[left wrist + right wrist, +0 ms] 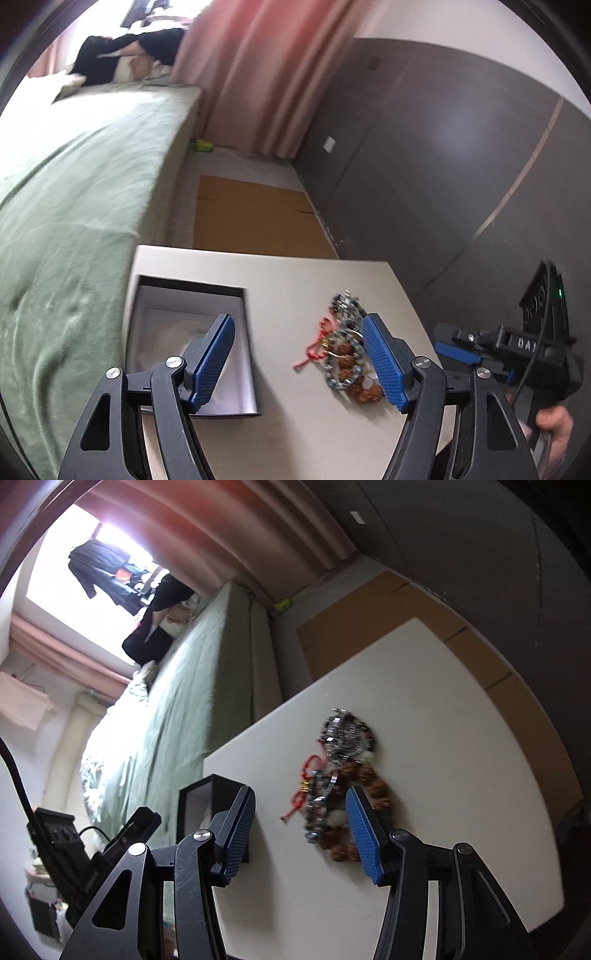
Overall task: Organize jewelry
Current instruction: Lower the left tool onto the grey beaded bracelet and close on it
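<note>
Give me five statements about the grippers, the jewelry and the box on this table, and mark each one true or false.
1. The left gripper is open and holds nothing. True.
2. The jewelry pile lies inside the box. False: it lies on the table, apart from the box and to its right in the left wrist view.
3. The box has its lid on. False: it is open at the top and its pale inside shows.
4. The right gripper is shut on a bracelet. False: its fingers stand apart and grip nothing.
5. The pile includes brown beads, silvery pieces and a red cord. True.
</note>
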Tool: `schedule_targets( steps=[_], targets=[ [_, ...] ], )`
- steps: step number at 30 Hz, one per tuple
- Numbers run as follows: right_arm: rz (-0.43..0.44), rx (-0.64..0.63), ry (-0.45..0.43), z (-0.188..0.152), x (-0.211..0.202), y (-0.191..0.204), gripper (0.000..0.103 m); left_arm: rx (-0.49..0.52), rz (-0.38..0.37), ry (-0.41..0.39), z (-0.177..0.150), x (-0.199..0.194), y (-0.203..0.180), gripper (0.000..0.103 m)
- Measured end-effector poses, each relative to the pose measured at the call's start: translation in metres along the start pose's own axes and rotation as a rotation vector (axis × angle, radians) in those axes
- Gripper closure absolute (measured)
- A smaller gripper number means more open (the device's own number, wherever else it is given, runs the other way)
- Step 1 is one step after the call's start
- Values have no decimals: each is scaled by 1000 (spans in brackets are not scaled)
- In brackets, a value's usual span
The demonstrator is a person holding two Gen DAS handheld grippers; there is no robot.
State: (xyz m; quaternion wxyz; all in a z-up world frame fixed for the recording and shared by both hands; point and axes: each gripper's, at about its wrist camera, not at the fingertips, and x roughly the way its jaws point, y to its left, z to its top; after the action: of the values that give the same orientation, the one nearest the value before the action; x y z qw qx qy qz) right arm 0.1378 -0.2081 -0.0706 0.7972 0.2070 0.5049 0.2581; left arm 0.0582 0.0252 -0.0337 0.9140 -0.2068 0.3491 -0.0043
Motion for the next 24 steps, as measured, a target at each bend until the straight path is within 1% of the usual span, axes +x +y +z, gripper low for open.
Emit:
schedule_targets(
  steps=[5, 7, 10, 13, 16, 18, 21, 24],
  targets=[
    [-32, 61, 18, 1, -3, -21, 51, 76, -15, 26, -10, 17, -27, 31],
    [-45, 84, 23, 1, -4, -29, 51, 100, -21, 33, -12, 25, -35, 32],
    [-44, 125, 38, 0, -5, -41, 51, 135, -28, 63, -17, 41, -49, 38],
    [-35, 157, 39, 2, -7, -49, 51, 145, -42, 96, -21, 59, -57, 44],
    [-30, 175, 34, 3, -10, -55, 51, 162, -37, 122, -24, 76, -65, 49],
    [-22, 188, 32, 4, -12, -59, 51, 177, -36, 151, -27, 87, -70, 55],
    [-17, 200, 30, 9, -17, -66, 51, 193, -36, 186, -31, 102, -77, 56],
    [-27, 205, 23, 14, -23, -75, 51, 228, -8, 213, -33, 115, -83, 56]
  ],
)
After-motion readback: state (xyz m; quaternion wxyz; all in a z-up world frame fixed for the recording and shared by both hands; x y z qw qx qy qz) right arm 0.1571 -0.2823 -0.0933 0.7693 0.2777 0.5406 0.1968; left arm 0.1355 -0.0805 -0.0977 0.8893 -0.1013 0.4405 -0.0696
